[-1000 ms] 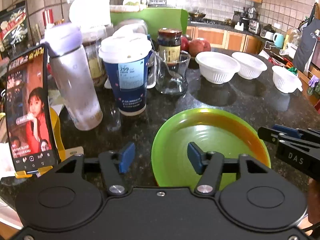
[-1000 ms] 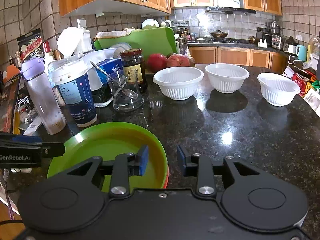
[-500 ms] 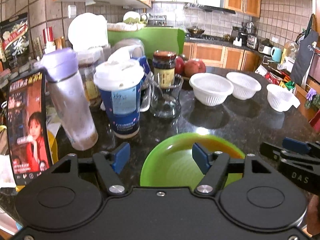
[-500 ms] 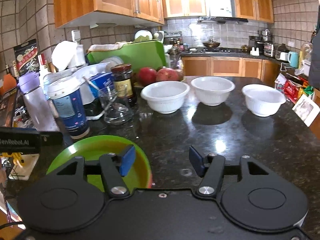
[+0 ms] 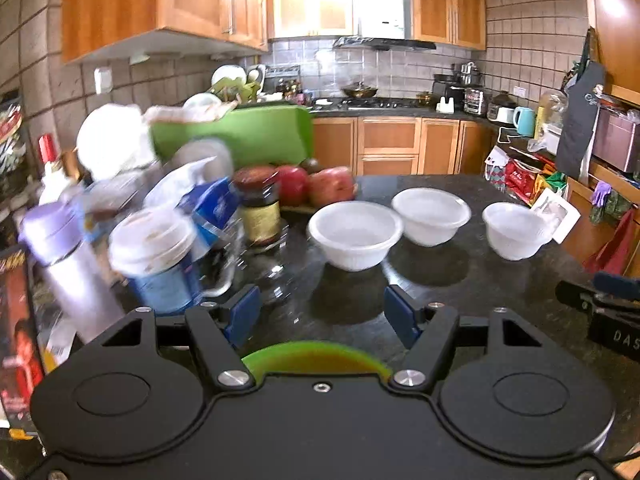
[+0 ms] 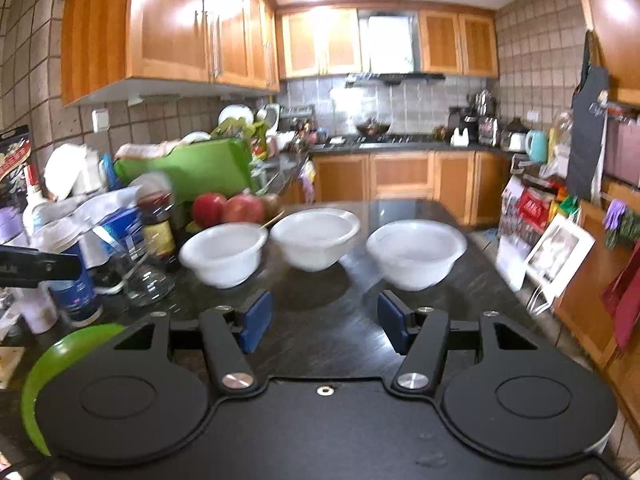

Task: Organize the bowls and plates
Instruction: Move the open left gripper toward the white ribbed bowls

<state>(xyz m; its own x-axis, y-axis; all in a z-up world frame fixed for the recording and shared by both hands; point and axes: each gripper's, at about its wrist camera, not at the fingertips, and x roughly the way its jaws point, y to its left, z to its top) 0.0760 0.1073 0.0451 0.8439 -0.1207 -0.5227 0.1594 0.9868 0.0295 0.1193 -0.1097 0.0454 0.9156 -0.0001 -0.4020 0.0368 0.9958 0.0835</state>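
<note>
Three white bowls stand in a row across the dark stone counter (image 6: 460, 292): the left bowl (image 6: 224, 254), the middle bowl (image 6: 316, 242) just beside it, and the right bowl (image 6: 416, 254) a little apart. A green plate (image 5: 316, 356) lies on the counter close under the left gripper (image 5: 324, 320), only its far rim showing past the gripper body; in the right wrist view the same plate (image 6: 48, 372) curves out at the lower left. Both grippers hang above the counter with nothing between their blue pads. The left gripper's jaws stand wide, having just been opening. The right gripper (image 6: 324, 324) also stands open, its jaws having just spread.

Clutter crowds the left side: a paper cup (image 5: 156, 256) with a white lid, a purple-capped bottle (image 5: 68, 264), a dark jar (image 5: 258, 208), a clear glass (image 6: 140, 276), red fruit (image 5: 316, 186) and a green cutting board (image 5: 248, 136) leaning behind. All of this is blurred. The stretch of counter between the grippers and the bowls lies open. The counter's right edge falls away toward bags and a white picture frame (image 6: 558, 256) near the floor.
</note>
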